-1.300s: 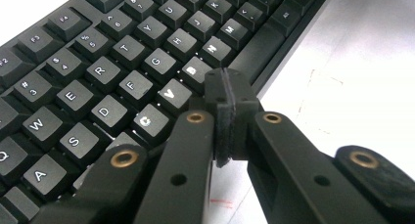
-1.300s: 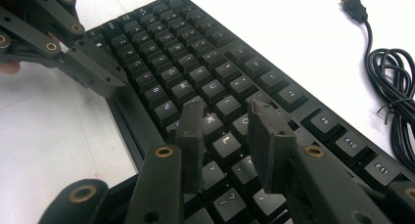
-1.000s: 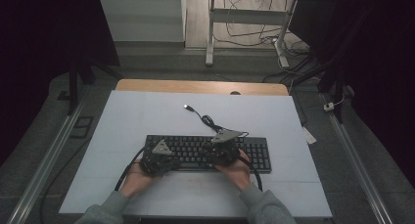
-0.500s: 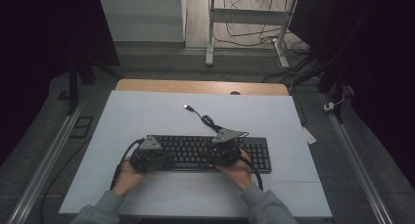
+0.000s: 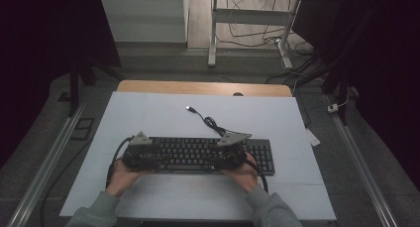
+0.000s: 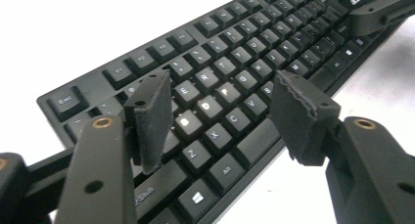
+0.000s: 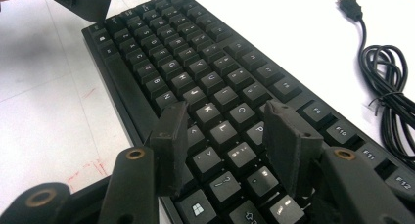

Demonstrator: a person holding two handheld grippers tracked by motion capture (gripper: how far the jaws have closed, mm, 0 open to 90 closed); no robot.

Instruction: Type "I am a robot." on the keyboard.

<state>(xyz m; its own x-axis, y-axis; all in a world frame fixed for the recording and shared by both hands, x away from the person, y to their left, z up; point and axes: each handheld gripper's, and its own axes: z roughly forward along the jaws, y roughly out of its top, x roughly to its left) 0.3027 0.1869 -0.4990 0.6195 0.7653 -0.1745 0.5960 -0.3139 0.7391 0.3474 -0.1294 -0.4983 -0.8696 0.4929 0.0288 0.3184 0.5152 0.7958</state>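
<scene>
Leftward since the earlier frame, the left gripper (image 6: 215, 111) has just been opening, holding nothing, over a black keyboard (image 6: 230, 77) with white-lettered keys; right gripper (image 7: 225, 136) likewise widening, empty.

The flat black plastic keyboard (image 5: 210, 155) is showing a matt case, while its keycaps (image 6: 210, 109) are catching the light with a slight sheen around the pale printed letters. The white table top (image 5: 277, 123) under it is looking smooth and matt, like laminate or paper sheeting, with faint red scuffs at about eight o'clock in the right gripper view. Beyond it, at twelve o'clock, a pale wooden strip (image 5: 198, 87) is looking smooth. The coiled black cable (image 7: 389, 82) is shining like glossy rubber. The left gripper's (image 6: 220, 116) pads (image 6: 301, 114) are looking rough, foamy and frayed at the edges, on matt black plastic arms with brass-coloured metal rivets (image 6: 103, 122). The grey cloth sleeves (image 5: 96, 212) are looking soft.
</scene>
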